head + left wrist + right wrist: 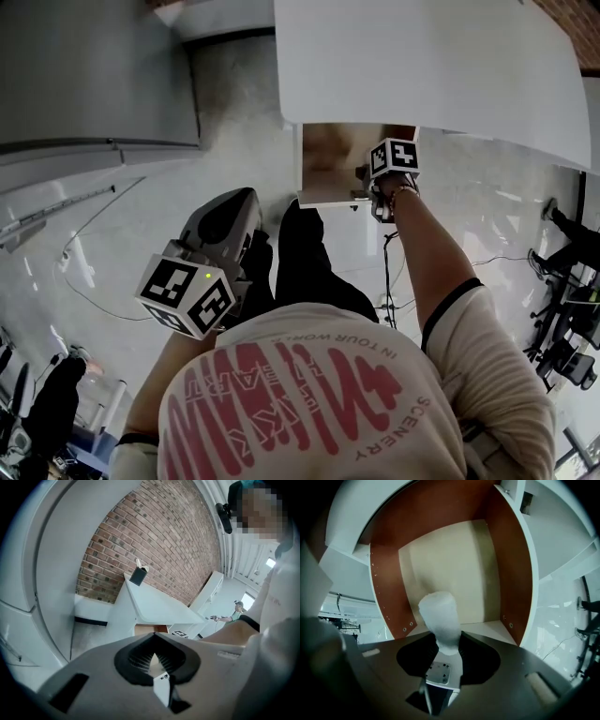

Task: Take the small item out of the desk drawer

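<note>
Your right gripper [446, 640] has its jaws clamped on the small item [439, 612], a white, frosted-looking, cup-shaped piece. The pads grip its narrow end and the wider end sticks out past the tips. The item hangs over the open drawer [514, 573], which has brown side walls and a pale beige bottom with nothing else lying on it. I can't tell how far the item sits off that bottom.

In the head view the right gripper [388, 176] points steeply down over the drawer [328, 161], at its right side, with its marker cube [395, 156] on top. The drawer is pulled out toward you from under the white desk [422, 66]. The item itself is hidden under the cube in that view.

Your left gripper [234, 202] is near you on the left, well apart from the drawer and over the pale floor [112, 216]. It points toward the desk, its cube [187, 295] close to your chest. In the left gripper view its jaws are together, tips meeting, with nothing between them [153, 638].

That view looks along the desk [154, 604] to a brick wall [164, 536]. A small dark object [138, 575] stands on the desk's far corner, and another person [236, 612] is far off at right.
</note>
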`<state>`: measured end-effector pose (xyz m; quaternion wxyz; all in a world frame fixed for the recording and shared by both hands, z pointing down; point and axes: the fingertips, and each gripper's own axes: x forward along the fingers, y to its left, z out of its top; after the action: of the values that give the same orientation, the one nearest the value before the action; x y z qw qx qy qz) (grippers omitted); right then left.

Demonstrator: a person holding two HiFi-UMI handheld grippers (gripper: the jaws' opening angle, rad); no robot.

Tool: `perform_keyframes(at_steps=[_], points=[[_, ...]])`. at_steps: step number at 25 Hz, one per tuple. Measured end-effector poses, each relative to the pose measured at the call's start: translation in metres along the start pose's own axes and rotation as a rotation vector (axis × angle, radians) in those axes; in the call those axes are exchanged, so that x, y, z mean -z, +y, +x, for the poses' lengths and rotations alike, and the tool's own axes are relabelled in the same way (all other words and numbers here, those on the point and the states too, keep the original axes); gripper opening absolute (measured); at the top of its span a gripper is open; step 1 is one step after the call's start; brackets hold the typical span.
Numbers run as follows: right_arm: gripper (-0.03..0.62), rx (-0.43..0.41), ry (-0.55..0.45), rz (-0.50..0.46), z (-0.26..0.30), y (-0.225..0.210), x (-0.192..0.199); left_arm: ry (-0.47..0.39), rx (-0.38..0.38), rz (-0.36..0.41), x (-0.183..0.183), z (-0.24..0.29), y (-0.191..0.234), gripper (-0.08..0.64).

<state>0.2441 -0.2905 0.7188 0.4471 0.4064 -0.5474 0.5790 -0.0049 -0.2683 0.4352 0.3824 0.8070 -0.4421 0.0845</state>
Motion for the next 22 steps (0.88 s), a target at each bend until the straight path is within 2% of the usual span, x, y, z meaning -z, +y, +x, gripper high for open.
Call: perform_keyframes(at_steps=[11, 22], points=[[0.143, -0.107, -0.119, 0.069, -0.031, 0.020, 0.009, 0.019, 0.091, 0.044, -0.021, 0.007, -0.018, 0.003], [0.143, -0.200, -0.289, 0.172, -0.082, 0.042, 0.022, 0.035, 0.206, 0.110, -0.039, 0.006, -0.043, 0.003]])
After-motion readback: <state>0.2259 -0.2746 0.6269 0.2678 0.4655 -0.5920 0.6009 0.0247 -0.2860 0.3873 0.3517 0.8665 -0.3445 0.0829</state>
